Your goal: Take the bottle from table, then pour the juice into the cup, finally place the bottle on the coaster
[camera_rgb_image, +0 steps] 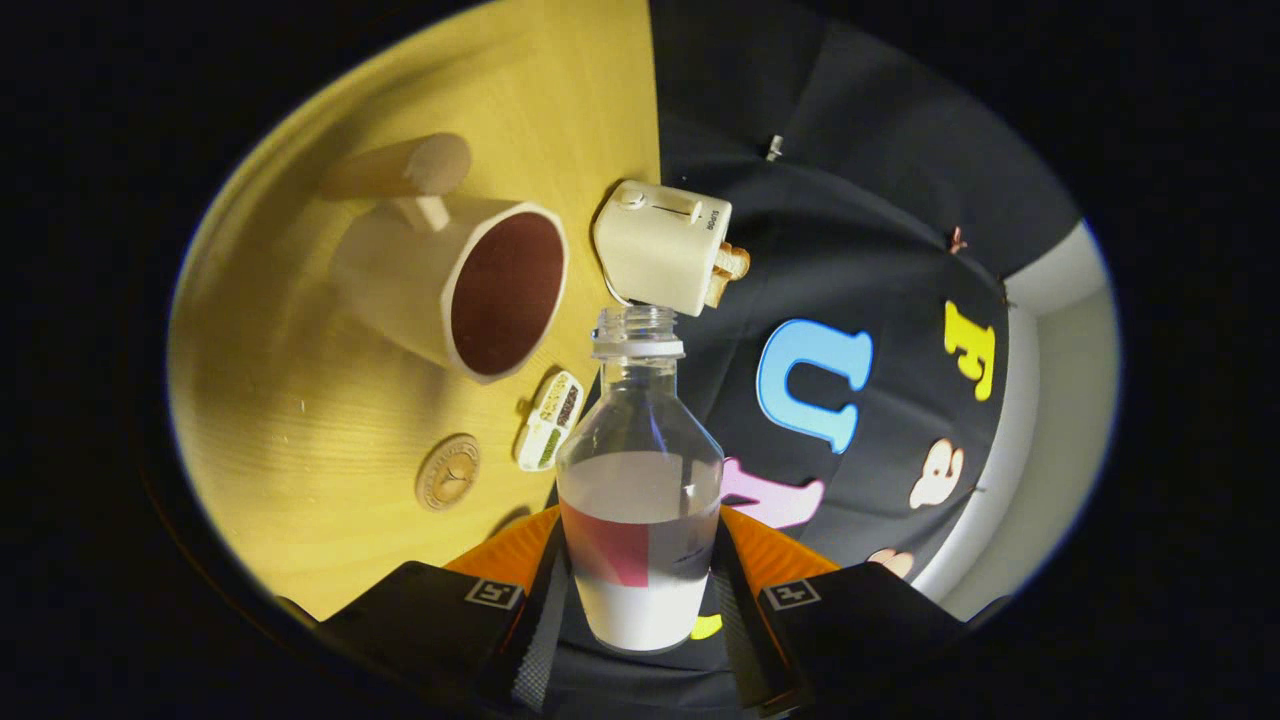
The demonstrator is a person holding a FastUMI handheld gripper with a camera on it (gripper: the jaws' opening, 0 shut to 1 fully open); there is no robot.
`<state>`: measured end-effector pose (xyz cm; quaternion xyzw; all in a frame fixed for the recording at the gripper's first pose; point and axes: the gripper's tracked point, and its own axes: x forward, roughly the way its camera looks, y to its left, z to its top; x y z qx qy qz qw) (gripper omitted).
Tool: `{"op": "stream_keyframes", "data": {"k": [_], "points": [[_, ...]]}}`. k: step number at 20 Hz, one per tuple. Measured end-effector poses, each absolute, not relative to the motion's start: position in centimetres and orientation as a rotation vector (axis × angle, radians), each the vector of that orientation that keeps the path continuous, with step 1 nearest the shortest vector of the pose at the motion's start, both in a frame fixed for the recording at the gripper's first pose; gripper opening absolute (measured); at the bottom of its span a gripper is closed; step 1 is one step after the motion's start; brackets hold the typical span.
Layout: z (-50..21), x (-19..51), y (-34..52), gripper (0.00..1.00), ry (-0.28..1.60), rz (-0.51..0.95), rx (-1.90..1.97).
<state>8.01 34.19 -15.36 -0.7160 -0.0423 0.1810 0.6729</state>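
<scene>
My gripper [640, 590] is shut on a clear plastic bottle [640, 480], both fingers pressing its lower body at the label. The bottle has no cap and holds clear liquid in its lower part. The whole view is rolled, so the wooden table [300, 420] stands to the left of the bottle. A cream cup [455, 290] with a dark red inside lies beyond the fingers, its mouth just left of the bottle's neck. A round wooden coaster [448, 472] rests on the table, closer to the fingers than the cup.
A cream toaster [665, 245] with toast in it stands just past the bottle's mouth at the table's edge. A small wrapped packet [550, 420] lies between the coaster and the bottle. A pale wooden cylinder [405, 168] sits behind the cup.
</scene>
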Motion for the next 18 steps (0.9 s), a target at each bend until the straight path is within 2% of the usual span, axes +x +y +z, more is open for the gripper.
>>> {"op": "stream_keyframes", "data": {"k": [6,12,18], "points": [[-17.2,6.7,34.4,0.72,0.053,0.434,-1.251],[-16.2,6.2,35.3,0.72,0.069,0.428,-0.909],[-17.4,5.9,35.8,0.74,0.193,0.455,-0.547]]}}
